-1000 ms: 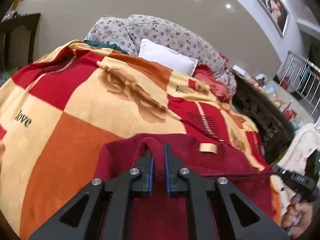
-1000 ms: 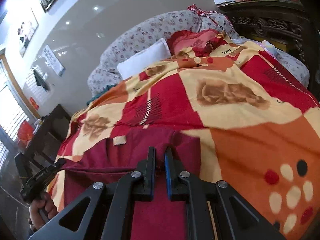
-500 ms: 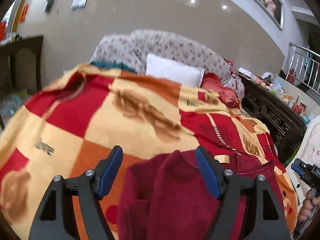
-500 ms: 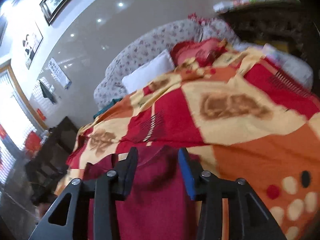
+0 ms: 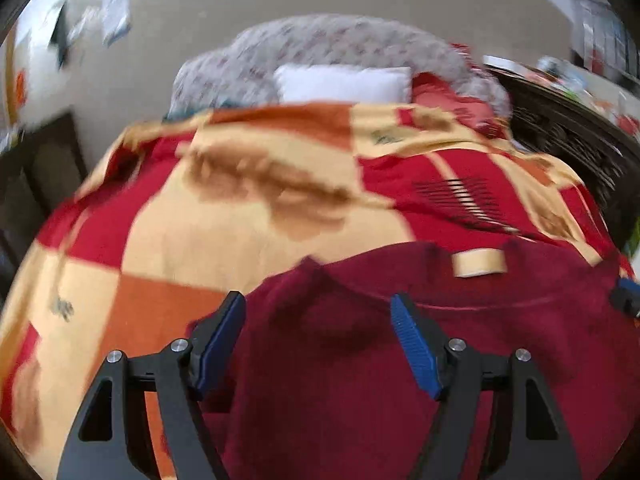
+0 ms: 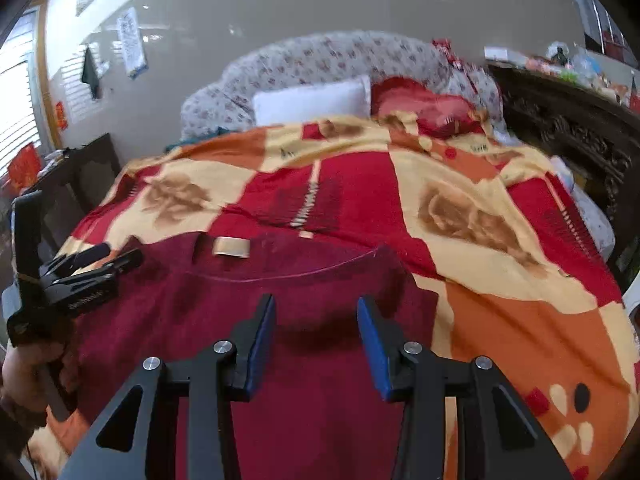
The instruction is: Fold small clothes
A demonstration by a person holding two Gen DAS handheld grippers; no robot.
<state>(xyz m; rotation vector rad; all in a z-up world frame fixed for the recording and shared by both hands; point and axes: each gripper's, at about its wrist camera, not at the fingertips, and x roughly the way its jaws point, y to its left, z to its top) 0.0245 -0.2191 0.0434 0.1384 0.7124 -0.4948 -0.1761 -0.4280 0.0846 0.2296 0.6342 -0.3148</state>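
Observation:
A dark red garment [image 5: 360, 360] with a tan label [image 5: 478, 263] lies on the patterned blanket at the near end of the bed. It also shows in the right wrist view [image 6: 312, 320], label [image 6: 231, 247] towards the far edge. My left gripper [image 5: 318, 316] is open and empty above the garment's left side. My right gripper [image 6: 316, 320] is open and empty above its right side. The left gripper also shows at the left edge of the right wrist view [image 6: 92, 264], over the garment's left corner.
The red, orange and cream blanket [image 6: 460, 216] covers the bed. A white pillow [image 6: 312, 102] and floral headboard [image 6: 320, 60] stand at the far end. Dark carved furniture [image 6: 568, 120] runs along the right, a dark cabinet [image 6: 72, 184] on the left.
Both grippers were shut on the garment's far edge a second ago. They have opened, let the cloth go, and pulled up and back. The garment now lies loose on the blanket.

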